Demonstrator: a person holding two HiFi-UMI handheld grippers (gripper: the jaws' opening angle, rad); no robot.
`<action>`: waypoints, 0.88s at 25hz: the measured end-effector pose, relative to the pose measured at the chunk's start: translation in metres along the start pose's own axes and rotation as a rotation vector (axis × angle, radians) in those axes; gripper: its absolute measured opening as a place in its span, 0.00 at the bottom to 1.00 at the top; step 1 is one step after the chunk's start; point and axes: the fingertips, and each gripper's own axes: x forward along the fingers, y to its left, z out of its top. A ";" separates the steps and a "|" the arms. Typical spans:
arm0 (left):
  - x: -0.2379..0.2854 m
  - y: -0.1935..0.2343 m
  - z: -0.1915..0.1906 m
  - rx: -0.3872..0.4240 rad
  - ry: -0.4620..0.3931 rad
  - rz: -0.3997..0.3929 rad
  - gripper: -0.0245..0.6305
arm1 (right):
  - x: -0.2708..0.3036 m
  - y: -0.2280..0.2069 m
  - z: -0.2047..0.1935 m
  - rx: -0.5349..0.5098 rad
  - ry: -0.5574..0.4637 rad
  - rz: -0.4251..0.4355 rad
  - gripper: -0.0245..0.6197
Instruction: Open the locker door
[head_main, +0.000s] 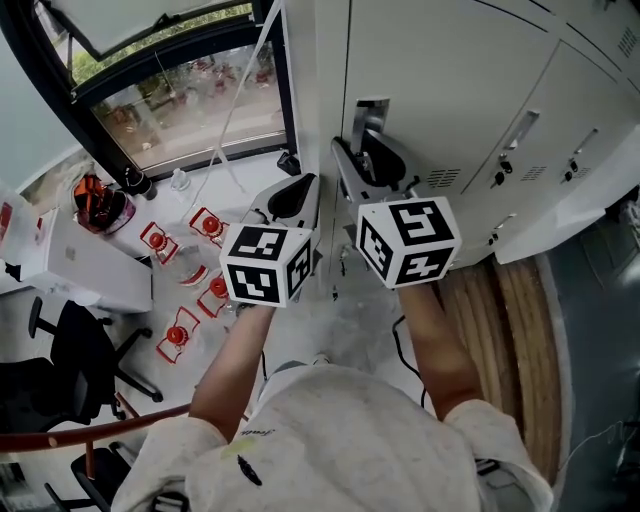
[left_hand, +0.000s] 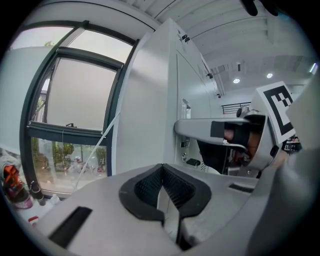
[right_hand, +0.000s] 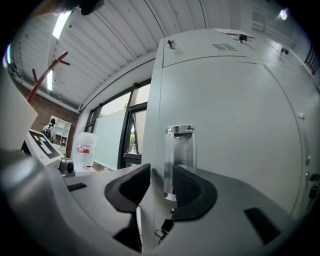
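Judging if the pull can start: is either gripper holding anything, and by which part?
Nothing is gripped. The right gripper stands open astride the locker door's edge by the chrome handle, pads not clamped. The left gripper is shut, empty.

Paint, chrome and plastic at the locker
The locker door (right_hand: 225, 125) shows smooth, pale painted sheet metal with a soft satin look, and its handle (right_hand: 179, 150) gleams as polished, mirror-bright metal. The right claw (right_hand: 161, 170) wears a matt grey plastic shell, and its pads (right_hand: 187, 190) are black, dull and finely ribbed, like rubber. The left claw (left_hand: 161, 170) has the same matt shell and ribbed black lining. Down below, the floor (head_main: 505, 320) looks like pale, grained wood planks, and the shirt (head_main: 340, 440) is soft light cloth.
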 end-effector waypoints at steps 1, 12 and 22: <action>0.000 -0.002 0.001 -0.001 -0.003 -0.002 0.05 | -0.002 0.001 0.000 0.000 0.000 0.002 0.24; -0.012 -0.014 -0.003 -0.025 -0.004 0.014 0.05 | -0.025 0.006 0.002 -0.003 -0.008 0.029 0.24; -0.030 -0.035 -0.011 -0.048 -0.004 0.036 0.05 | -0.056 0.012 0.004 -0.005 -0.012 0.060 0.24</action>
